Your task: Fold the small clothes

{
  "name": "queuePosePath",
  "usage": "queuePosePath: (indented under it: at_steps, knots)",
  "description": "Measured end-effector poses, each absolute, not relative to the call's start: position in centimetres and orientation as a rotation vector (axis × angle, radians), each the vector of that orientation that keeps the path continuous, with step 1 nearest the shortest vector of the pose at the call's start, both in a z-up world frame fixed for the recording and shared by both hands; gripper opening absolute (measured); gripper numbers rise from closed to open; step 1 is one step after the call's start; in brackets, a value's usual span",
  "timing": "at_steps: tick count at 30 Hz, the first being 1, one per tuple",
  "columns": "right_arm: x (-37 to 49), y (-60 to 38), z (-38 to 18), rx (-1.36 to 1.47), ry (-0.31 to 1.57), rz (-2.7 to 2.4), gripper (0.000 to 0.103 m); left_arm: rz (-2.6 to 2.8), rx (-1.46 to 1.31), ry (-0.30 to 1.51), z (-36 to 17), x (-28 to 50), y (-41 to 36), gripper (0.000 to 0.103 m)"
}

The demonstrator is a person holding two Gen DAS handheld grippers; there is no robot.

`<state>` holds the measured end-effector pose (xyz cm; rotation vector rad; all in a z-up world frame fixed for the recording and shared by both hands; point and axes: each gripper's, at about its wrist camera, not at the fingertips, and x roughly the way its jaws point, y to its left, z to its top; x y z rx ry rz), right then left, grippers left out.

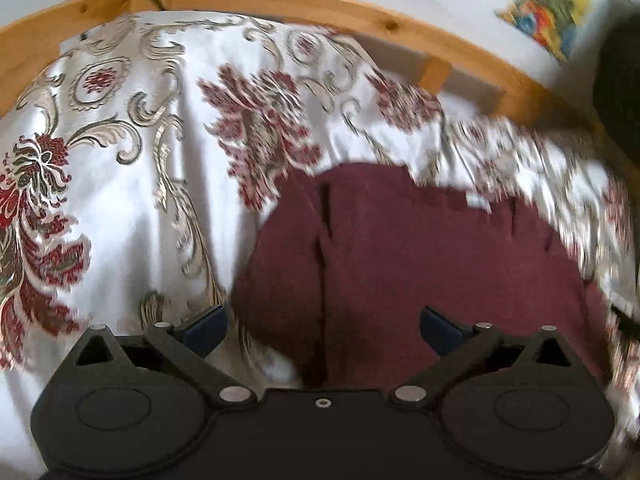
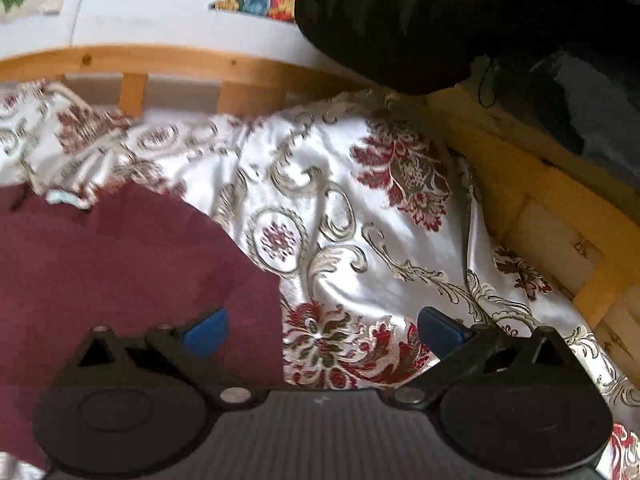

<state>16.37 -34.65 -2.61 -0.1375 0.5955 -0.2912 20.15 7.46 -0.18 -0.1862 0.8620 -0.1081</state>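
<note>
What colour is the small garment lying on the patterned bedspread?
The garment is plain maroon; the left wrist view shows it best.

A home bedroom: wooden bed frame (image 1: 280, 0) and floral bedspread (image 1: 120, 140).

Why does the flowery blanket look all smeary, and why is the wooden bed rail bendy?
Left wrist view: the flowered cover is sharp on the left but smeared on the right, past the maroon garment, from motion blur. Both views: the wooden rail bows because the fisheye lens curves straight edges. Right wrist view: the cover's satin shines with glare, and the black bundle is too dark for detail.
</note>
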Motion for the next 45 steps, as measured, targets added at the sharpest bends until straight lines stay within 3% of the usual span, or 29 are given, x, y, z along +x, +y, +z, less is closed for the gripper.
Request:
queuePosePath:
  at_steps: [4,14,29,45]
  knots:
    - [15.0,-33.8,-1.5,-0.119,0.563,-0.251,0.103,-0.185,-0.138,0.891,-0.3,18.4,6.2,0.102]
    - [12.1,-28.9,-0.7,-0.183,0.536,-0.061,0.103,-0.153,-0.462,0.996,-2.3,18.2,9.0,0.102]
    - [12.9,-20.7,-3.4,-0.282,0.552,0.125,0.103,-0.110,-0.472,1.087,-3.4,18.8,8.8,0.102]
    - [14.6,-20.9,-6.6,-0.289,0.678,0.193,0.103,-0.075,-0.492,1.160,-5.5,20.9,8.1,0.102]
